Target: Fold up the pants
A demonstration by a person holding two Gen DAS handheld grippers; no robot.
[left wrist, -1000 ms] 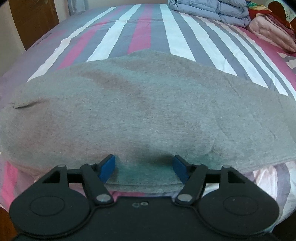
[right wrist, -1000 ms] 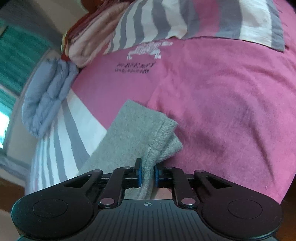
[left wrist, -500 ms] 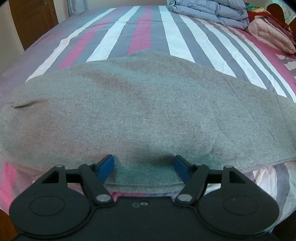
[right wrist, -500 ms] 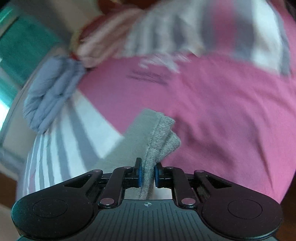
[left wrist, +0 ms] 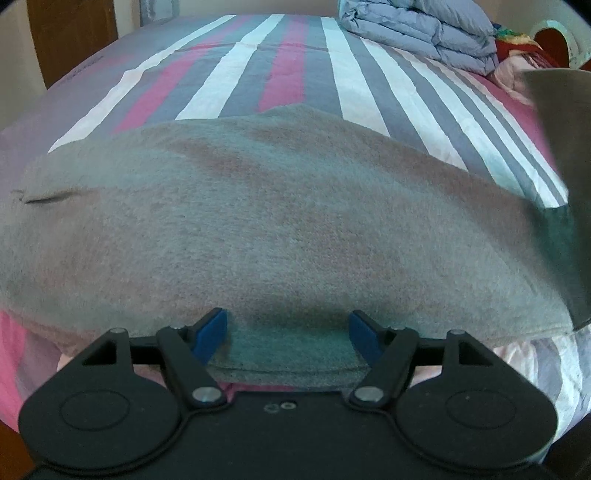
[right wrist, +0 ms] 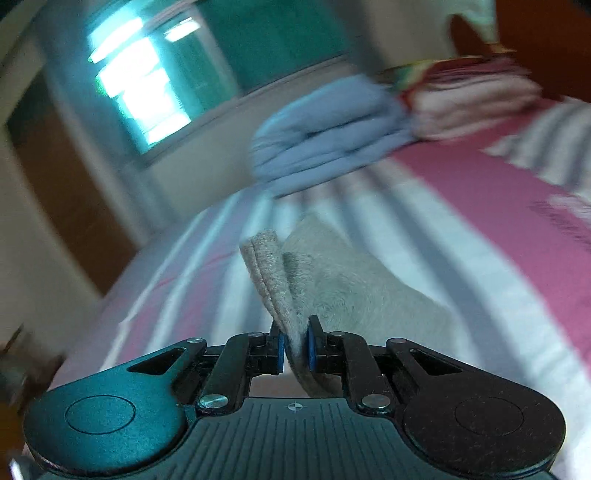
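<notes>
Grey pants [left wrist: 280, 221]: my right gripper [right wrist: 294, 349] is clamping the doubled hem; my left gripper [left wrist: 288, 328] is resting spread apart on the near edge.

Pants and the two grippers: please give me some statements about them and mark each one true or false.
1. The right gripper is shut on the pants. True.
2. The left gripper is shut on the pants. False: its jaws stand wide apart at the near edge of the cloth, which lies between them ungripped.
3. The pants are pink. False: they are grey; the sheet has pink, grey and white stripes.
4. A folded blue quilt lies at the far end of the bed. True.
5. All of the pants lie flat. False: the end in the right gripper is lifted off the sheet.
</notes>
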